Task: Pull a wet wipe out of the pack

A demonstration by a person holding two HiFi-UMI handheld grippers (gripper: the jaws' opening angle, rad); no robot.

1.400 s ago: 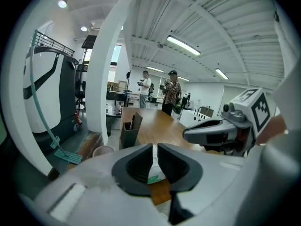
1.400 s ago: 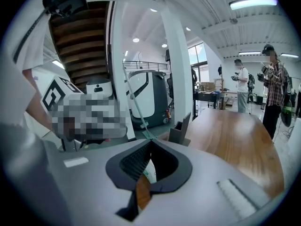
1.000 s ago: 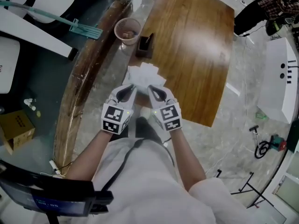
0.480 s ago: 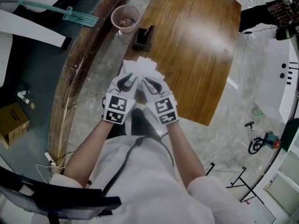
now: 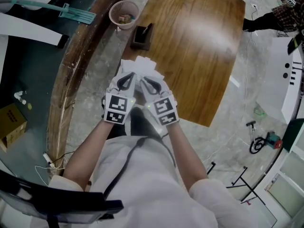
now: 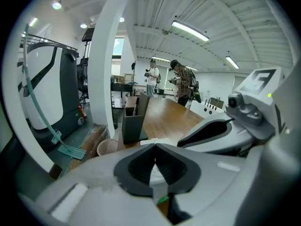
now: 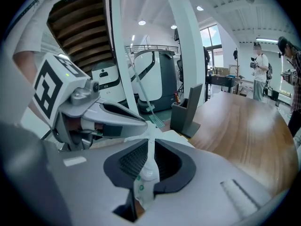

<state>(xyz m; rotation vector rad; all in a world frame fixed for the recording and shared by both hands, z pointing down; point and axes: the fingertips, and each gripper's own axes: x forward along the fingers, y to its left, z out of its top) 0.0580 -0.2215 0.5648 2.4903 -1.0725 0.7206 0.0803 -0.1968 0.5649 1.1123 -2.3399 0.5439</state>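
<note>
Both grippers are held side by side over the near edge of the wooden table (image 5: pixel 199 46), tips almost touching. A white wet wipe (image 5: pixel 141 65) fans out just beyond the fingertips. My left gripper (image 5: pixel 133 75) is shut on a thin white sheet, seen as a line between its pads in the left gripper view (image 6: pixel 154 146). My right gripper (image 5: pixel 142 78) is shut on the white wipe pack with green print (image 7: pixel 142 181), which runs down between its pads (image 7: pixel 150 142). The wipe's white edge (image 7: pixel 178 138) shows past those tips. The rest of the pack is hidden by the grippers.
A dark upright holder (image 5: pixel 141 37) stands at the table's near left edge, with a pink wastebasket (image 5: pixel 123 13) on the floor beside it. A teal mop (image 5: pixel 71 13) and a cardboard box (image 5: pixel 9 122) lie to the left. People (image 6: pixel 181 81) stand far beyond the table.
Both grippers stay pinched on the white material and have drawn slightly closer together. The head camera has shifted a little, so the table sits higher in view.
</note>
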